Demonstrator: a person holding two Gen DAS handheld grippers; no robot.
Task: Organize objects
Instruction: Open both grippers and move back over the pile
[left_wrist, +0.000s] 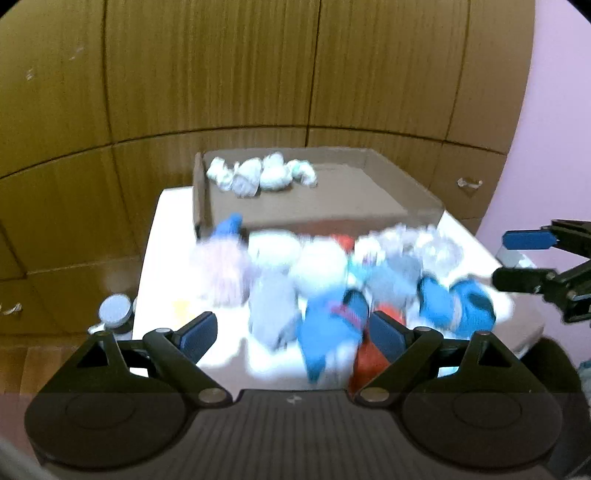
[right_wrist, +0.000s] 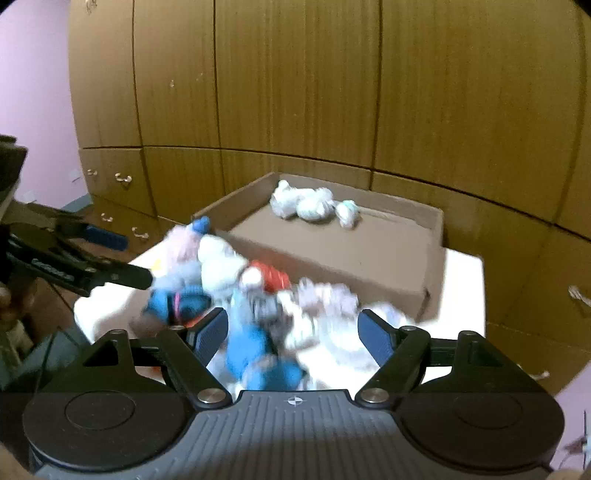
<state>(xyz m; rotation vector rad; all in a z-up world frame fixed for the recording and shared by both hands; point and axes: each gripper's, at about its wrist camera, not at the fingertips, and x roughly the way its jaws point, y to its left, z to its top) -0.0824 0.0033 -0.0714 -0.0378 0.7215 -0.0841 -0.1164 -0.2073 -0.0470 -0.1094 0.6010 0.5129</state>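
A blurred pile of loose socks (left_wrist: 332, 280), blue, grey, white, pink and red, lies on a white table (left_wrist: 166, 236) in front of a cardboard box (left_wrist: 317, 199). Several balled pale socks (left_wrist: 258, 173) sit at the box's far side. My left gripper (left_wrist: 291, 332) is open above the near edge of the pile, holding nothing. In the right wrist view my right gripper (right_wrist: 291, 332) is open over the same pile (right_wrist: 258, 306), empty, with the box (right_wrist: 332, 251) and balled socks (right_wrist: 314, 205) beyond. Each gripper shows in the other's view, the right one (left_wrist: 524, 258) and the left one (right_wrist: 122, 254).
Wooden cupboard doors and drawers (left_wrist: 258, 74) stand behind the table. A small round lidded jar (left_wrist: 115, 312) stands by the table's left edge. A pink wall (left_wrist: 554, 110) is at the right.
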